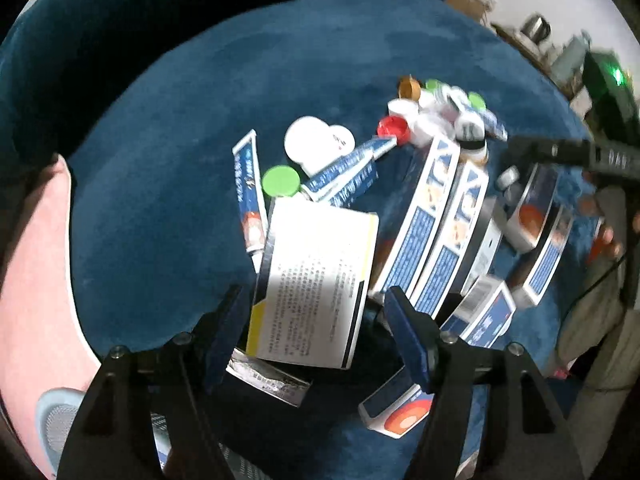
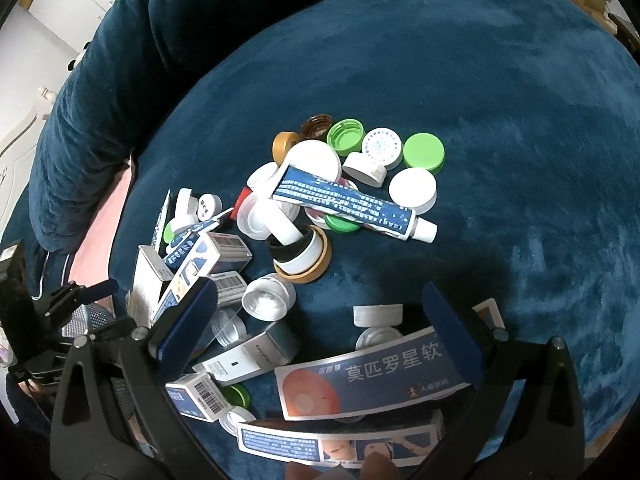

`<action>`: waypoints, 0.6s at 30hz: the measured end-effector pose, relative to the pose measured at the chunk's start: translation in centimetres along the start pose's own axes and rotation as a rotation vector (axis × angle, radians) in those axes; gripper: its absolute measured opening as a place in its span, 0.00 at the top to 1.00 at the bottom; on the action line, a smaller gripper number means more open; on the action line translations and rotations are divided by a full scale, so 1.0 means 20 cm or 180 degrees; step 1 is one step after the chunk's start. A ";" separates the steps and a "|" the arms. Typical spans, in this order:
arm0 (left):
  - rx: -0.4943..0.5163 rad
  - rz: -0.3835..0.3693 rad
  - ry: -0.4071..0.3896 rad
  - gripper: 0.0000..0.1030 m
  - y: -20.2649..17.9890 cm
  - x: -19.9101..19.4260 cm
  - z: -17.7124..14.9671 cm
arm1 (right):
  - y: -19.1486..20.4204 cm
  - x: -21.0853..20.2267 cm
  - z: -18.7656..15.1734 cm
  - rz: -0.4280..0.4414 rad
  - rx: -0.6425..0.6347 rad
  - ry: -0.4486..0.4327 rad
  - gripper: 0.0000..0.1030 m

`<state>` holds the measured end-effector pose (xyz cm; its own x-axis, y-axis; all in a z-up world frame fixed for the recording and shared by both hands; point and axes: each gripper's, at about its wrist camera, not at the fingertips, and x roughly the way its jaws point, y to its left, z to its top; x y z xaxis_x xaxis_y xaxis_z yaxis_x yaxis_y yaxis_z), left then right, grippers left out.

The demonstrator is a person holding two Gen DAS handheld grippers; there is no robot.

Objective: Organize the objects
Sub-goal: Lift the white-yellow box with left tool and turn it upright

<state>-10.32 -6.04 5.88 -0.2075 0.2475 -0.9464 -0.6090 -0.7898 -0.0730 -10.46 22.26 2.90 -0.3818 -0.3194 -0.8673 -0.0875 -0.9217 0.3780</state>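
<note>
On a blue plush cushion (image 2: 500, 140) lie medicine boxes, ointment tubes and bottle caps. My left gripper (image 1: 316, 292) points down over a white box with a yellow edge (image 1: 316, 256). The box sits between the blue pads, and a dark gap shows beside the right pad, so the jaws stand open. My right gripper (image 2: 320, 296) is open wide above a blue and white ointment box with an orange disc (image 2: 360, 376); its right finger (image 2: 452, 332) overlaps that box's end. A blue tube (image 2: 348, 204) lies across a heap of caps (image 2: 360, 148).
Several blue and white boxes stand in a row (image 1: 424, 232) right of the white box. More tubes (image 1: 248, 192) and a green cap (image 1: 281, 181) lie beyond it. Small boxes (image 2: 200, 264) crowd the left. Pink fabric (image 1: 36, 260) borders the cushion. Fingertips of a hand (image 2: 376, 464) show at the bottom edge.
</note>
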 end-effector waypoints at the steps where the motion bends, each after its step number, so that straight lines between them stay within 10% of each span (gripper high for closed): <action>1: 0.0067 0.0041 0.0054 0.30 -0.01 0.01 0.00 | 0.00 0.00 0.00 0.0001 0.0011 0.0006 0.00; 10: 0.0364 0.0435 0.0328 0.30 -0.06 0.17 0.01 | -0.02 0.02 0.01 0.0005 0.0034 0.0050 0.00; 18: 0.0239 0.0215 0.0250 0.30 -0.01 0.17 0.05 | -0.04 0.03 0.01 -0.0012 0.0045 0.0065 0.00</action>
<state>-11.69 -4.47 3.02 -0.1912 0.1483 -0.9703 -0.6518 -0.7583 0.0125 -10.79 22.79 2.20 -0.3625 -0.3205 -0.8751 -0.1020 -0.9197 0.3791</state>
